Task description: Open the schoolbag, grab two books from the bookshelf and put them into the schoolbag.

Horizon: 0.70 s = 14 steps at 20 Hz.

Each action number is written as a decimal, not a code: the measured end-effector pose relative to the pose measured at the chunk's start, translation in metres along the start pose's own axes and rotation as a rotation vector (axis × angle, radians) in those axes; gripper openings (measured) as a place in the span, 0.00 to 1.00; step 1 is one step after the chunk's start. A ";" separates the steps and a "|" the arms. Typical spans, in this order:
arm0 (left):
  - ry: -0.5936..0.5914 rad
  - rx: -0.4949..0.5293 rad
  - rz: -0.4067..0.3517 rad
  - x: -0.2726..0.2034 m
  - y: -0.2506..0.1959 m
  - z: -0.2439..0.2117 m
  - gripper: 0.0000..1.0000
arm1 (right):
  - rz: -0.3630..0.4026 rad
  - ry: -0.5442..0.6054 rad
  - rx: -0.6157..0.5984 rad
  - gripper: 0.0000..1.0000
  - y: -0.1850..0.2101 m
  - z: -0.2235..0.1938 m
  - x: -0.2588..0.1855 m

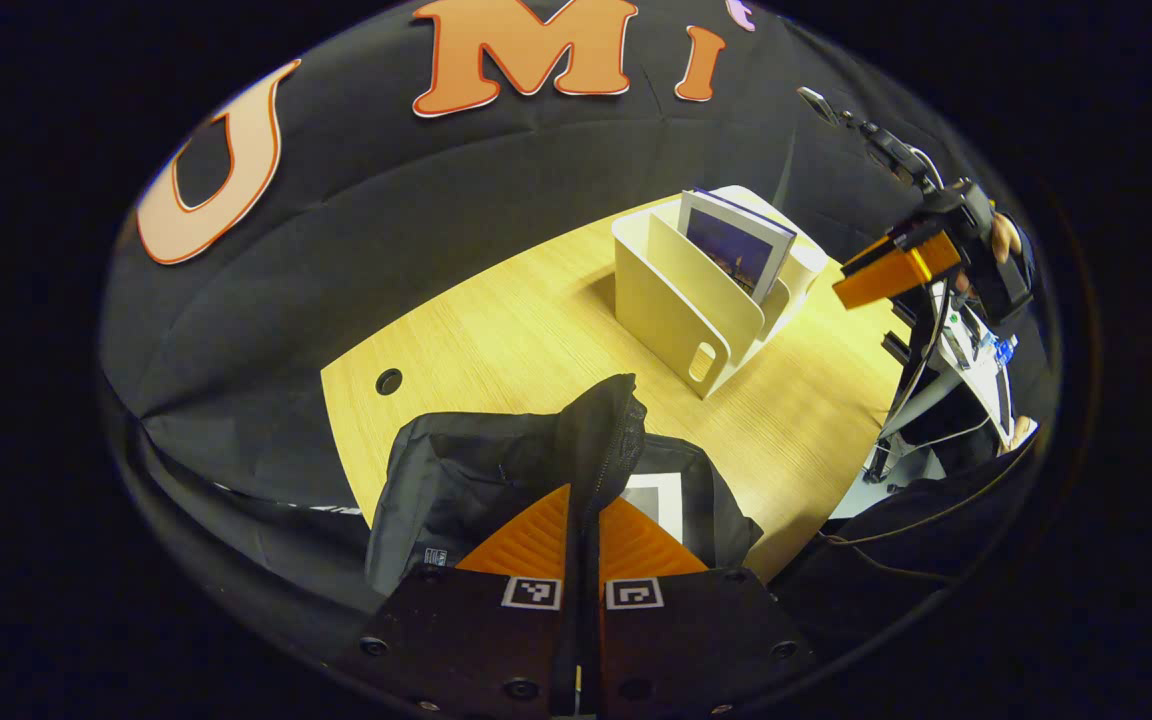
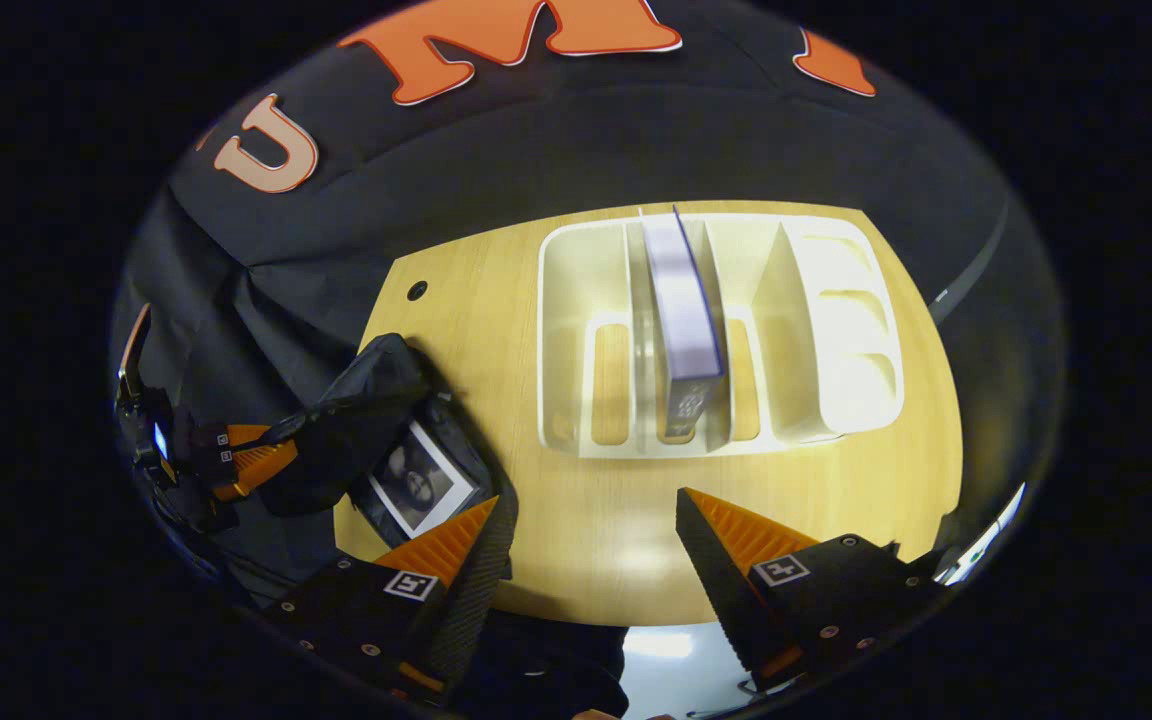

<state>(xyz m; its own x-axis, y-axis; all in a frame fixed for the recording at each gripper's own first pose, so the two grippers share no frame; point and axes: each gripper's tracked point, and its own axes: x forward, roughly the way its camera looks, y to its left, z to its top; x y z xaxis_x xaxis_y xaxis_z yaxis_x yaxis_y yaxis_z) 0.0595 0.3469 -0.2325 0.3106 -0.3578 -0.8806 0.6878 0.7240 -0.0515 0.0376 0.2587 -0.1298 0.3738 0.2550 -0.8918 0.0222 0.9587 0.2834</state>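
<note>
Both grippers are chunky black housings: the left gripper [image 1: 583,520] and right gripper [image 2: 586,545] each have ribbed wedge-shaped fingers [image 1: 534,540], a small square black-and-white marker [image 1: 533,592] on each side, and round screw heads [image 1: 373,646] dotting the body.

The tabletop [image 2: 636,540] is looking like smooth pale wood, shining a little. The bag [image 1: 456,470] is looking like soft, matt cloth. The shelf [image 2: 826,330] is looking like smooth plastic. The book [image 1: 736,245] is showing a glossy paper cover.
</note>
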 end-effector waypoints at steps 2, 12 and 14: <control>0.005 -0.034 0.013 0.002 0.000 0.000 0.02 | -0.012 0.002 -0.019 0.98 -0.011 0.026 -0.002; 0.055 -0.138 0.076 0.011 -0.002 -0.005 0.02 | -0.050 0.101 -0.120 0.97 -0.039 0.114 0.063; 0.067 -0.152 0.083 0.012 -0.003 -0.004 0.02 | -0.066 0.141 -0.138 0.97 -0.043 0.111 0.079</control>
<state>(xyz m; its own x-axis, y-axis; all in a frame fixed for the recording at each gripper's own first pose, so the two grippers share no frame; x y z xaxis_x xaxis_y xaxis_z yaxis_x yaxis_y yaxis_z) 0.0585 0.3430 -0.2446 0.3143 -0.2571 -0.9138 0.5528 0.8322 -0.0440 0.1694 0.2240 -0.1732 0.2420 0.1966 -0.9502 -0.0885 0.9796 0.1802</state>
